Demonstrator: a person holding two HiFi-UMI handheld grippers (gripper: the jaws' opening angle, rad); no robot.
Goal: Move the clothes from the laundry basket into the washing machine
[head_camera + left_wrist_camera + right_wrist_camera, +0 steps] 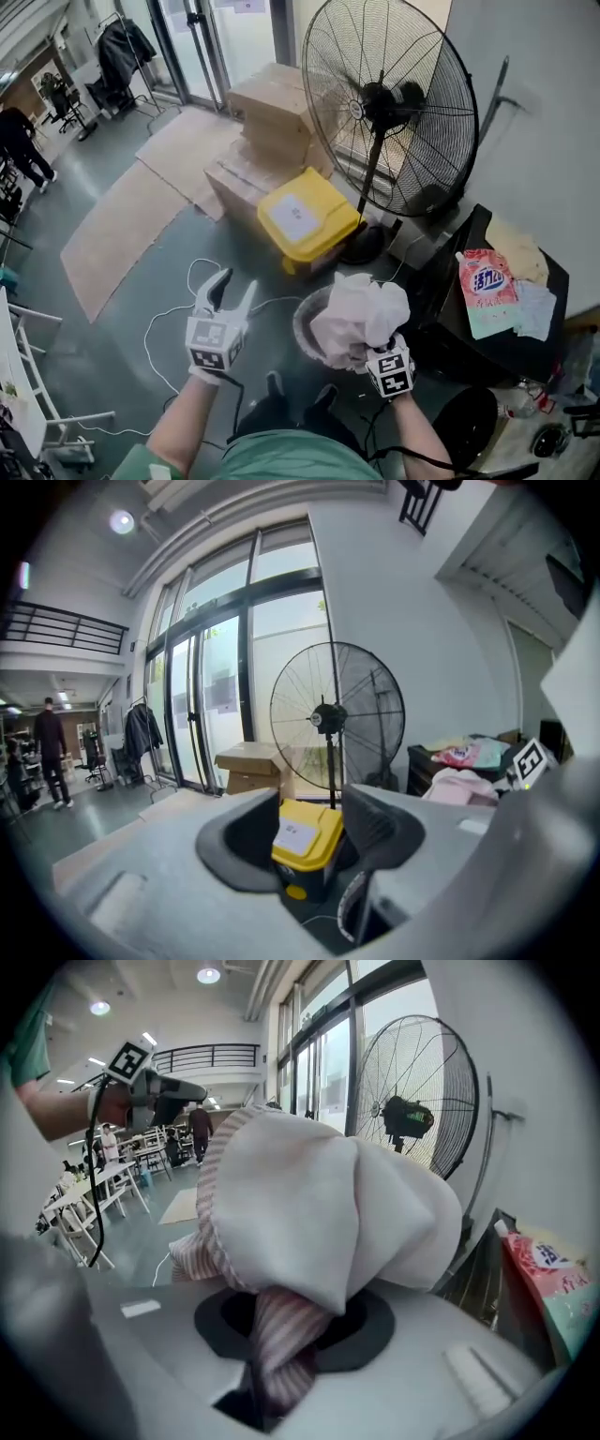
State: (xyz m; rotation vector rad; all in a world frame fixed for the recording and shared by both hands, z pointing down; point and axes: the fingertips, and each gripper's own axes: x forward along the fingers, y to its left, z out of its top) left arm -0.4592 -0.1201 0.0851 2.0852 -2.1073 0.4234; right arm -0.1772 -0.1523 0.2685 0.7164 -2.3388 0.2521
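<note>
My right gripper (373, 352) is shut on a bundle of white and pink-striped clothes (359, 314), held up over the round grey laundry basket (301, 330) on the floor. In the right gripper view a twisted striped strip (279, 1340) is pinched between the jaws and the white cloth (319, 1208) billows above them. My left gripper (234, 287) is raised to the left of the basket, open with nothing between its fingers; its own view looks through the gap at a yellow bin (302, 839). No washing machine can be made out for sure.
A yellow lidded bin (305, 219) and a large standing fan (384, 103) stand beyond the basket, with cardboard boxes (272, 112) behind. A black cabinet (469, 328) at right carries a detergent bag (486, 289). White cables (169, 323) trail on the floor. A person (21, 141) stands far left.
</note>
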